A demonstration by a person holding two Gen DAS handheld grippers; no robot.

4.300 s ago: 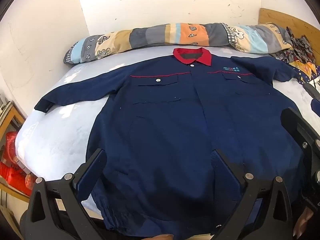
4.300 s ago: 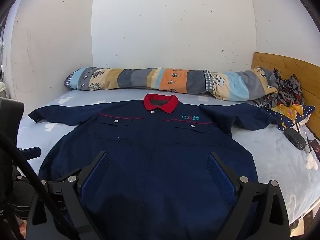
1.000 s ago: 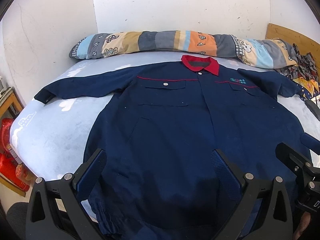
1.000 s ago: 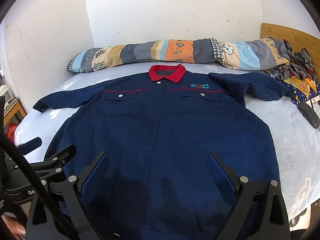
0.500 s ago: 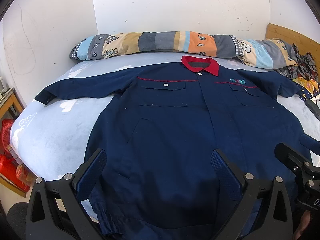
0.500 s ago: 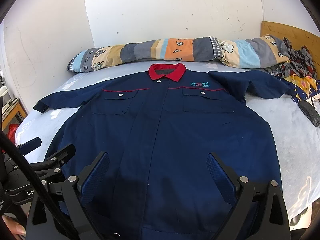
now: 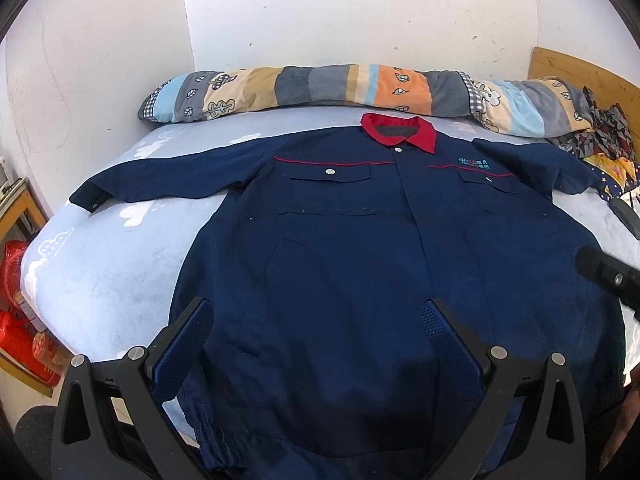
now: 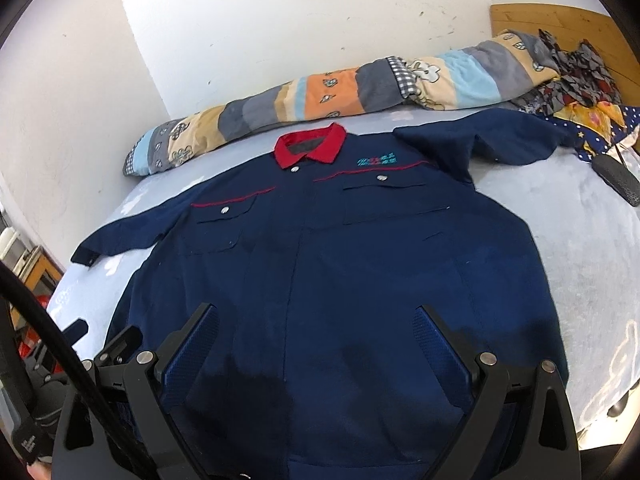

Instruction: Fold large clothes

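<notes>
While both grippers hover with jaws wide above its hem, the jacket (image 7: 340,240) lies flat, front up, on the bed (image 7: 100,264), sleeves spread. Left gripper (image 7: 318,344) holds nothing; neither does the right gripper (image 8: 318,344), whose view has tilted since a moment ago.

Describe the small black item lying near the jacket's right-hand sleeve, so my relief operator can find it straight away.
Start from the bed with its pale blue sheet, where the navy jacket lies spread flat. Follow the sleeve that reaches toward the wooden headboard; just past its end lies a black oblong object on bare sheet. It is plain, dark and hard-looking, unlike the colourful patterned clothes heaped behind it.
</notes>
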